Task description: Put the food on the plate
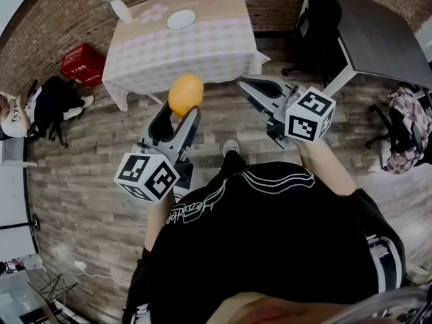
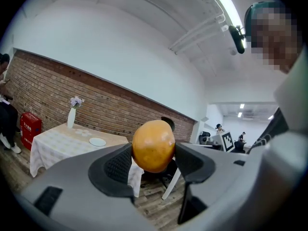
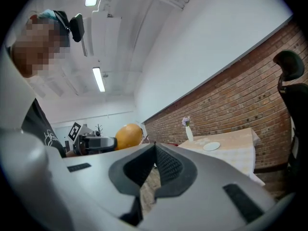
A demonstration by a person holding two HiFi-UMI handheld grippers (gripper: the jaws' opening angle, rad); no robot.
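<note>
Fruit first: the round, smooth-skinned, orange-yellow fruit [image 2: 153,145] is up in the air, pinched between the dark ribbed pads [image 2: 113,167] of the left gripper [image 1: 181,115]. The jaws stand wide around it and press on opposite sides, and most of the fruit rides proud above the tips. It is carried out in front of the person, pointed towards the far end of the room. That makes sense to me, because a ball like this would roll out of any slack hold, so a squeeze from both sides is the safe way to carry it.

Over to the right gripper [image 1: 246,85]: its jaws are pressed together with nothing between them. It is held alongside and aimed the same way, and I read it as idle, just keeping clear of the load.

Now the target. The small round white plate [image 1: 181,19] lies bare on the worktop [image 1: 196,56], which is draped in a pale checked cloth. It is well apart from the fruit, with a stretch of wood-plank floor [image 1: 81,181] between them. So the carry is under way and the placing is not yet done.

A slim white vase [image 1: 120,9] of pale flowers stands near the worktop's corner, not far from the plate, and should be given room on the approach. The plate looks shallow, so I'd expect the fruit to need a low, gentle release or it may roll.

Off to the sides are a red plastic crate [image 1: 82,63] on the floor by the worktop, and a dark office chair [image 1: 317,19] by a grey desk [image 1: 378,39].
</note>
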